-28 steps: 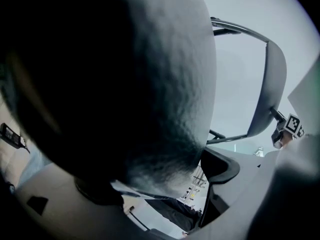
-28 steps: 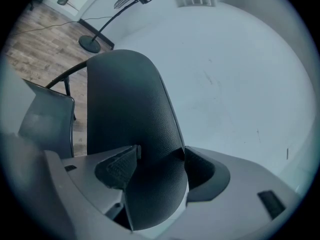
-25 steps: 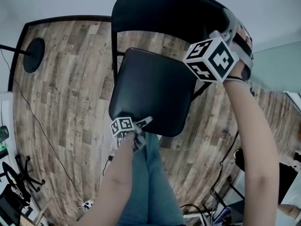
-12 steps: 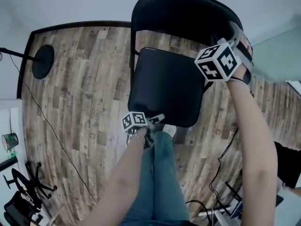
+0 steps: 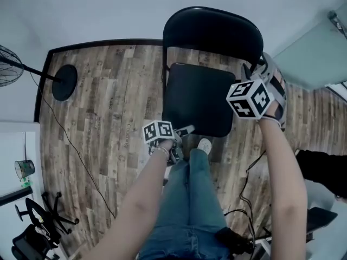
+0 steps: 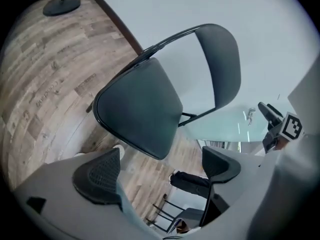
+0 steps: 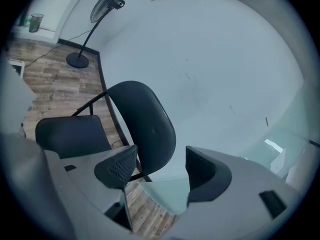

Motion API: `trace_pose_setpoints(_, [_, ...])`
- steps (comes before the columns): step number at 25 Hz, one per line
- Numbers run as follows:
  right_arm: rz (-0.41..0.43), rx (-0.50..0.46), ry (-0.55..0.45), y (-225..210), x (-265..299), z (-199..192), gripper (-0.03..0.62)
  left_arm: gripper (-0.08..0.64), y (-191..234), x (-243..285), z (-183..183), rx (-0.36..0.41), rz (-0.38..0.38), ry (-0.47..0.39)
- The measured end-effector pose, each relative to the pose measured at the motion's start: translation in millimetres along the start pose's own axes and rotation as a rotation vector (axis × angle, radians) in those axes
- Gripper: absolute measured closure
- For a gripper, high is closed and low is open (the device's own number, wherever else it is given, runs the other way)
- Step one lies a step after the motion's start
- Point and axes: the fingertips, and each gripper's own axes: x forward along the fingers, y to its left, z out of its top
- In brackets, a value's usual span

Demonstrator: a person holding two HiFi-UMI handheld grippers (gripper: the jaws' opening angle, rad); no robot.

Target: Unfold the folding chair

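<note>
So the folding chair (image 5: pixel 198 99) is standing open on the wood floor (image 5: pixel 103 118), with its backrest (image 5: pixel 214 34) up near the pale wall (image 5: pixel 108 10) and its seat (image 6: pixel 140 111) lying flat. The head view looks almost straight down on it.

The left gripper (image 5: pixel 183 130) hangs just off the seat's front edge, not touching it. In the left gripper view its fingers (image 6: pixel 97 176) are spread wide with nothing between them, just floor and the chair further out.

The right gripper (image 5: pixel 255 69) is up beside the right edge of the backrest. Its fingers (image 7: pixel 117 169) are apart too, with only wall showing in the gap and the backrest (image 7: pixel 145 124) off behind the left one.

The person's legs in jeans (image 5: pixel 190 199) come in right in front of the chair, with a light shoe (image 5: pixel 205 144) by the seat's front edge. A standing fan (image 7: pixel 107 4) is off to the left along the wall.
</note>
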Motion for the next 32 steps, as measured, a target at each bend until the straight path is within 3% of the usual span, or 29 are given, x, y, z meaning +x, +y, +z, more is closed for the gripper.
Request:
trace_pose_setpoints(7, [0.036,-0.023,-0.005,-10,-82,-10,0.305,0.072,-57,-49,-4,0.118,0.001,-0.034])
trace_pose_setpoints(12, [0.048,0.031,-0.004,-23,-132,-6,0.304,0.071,-86,-86,-15,0.226,-0.014,-0.009])
trace_pose_setpoints(21, [0.104,0.245,-0.026,-20,-181,-14,0.305,0.071,-130,-134,-24,0.410,-0.023,-0.076])
trace_pose_setpoints(27, [0.218,0.556,-0.113,-20,-223,-1,0.305,0.071,-184,-178,-12,0.544,-0.080,-0.195])
trace_pose_setpoints(32, [0.209,0.671,-0.202,-43,-250,3,0.305,0.071,-227,-209,2,0.691,-0.060,-0.322])
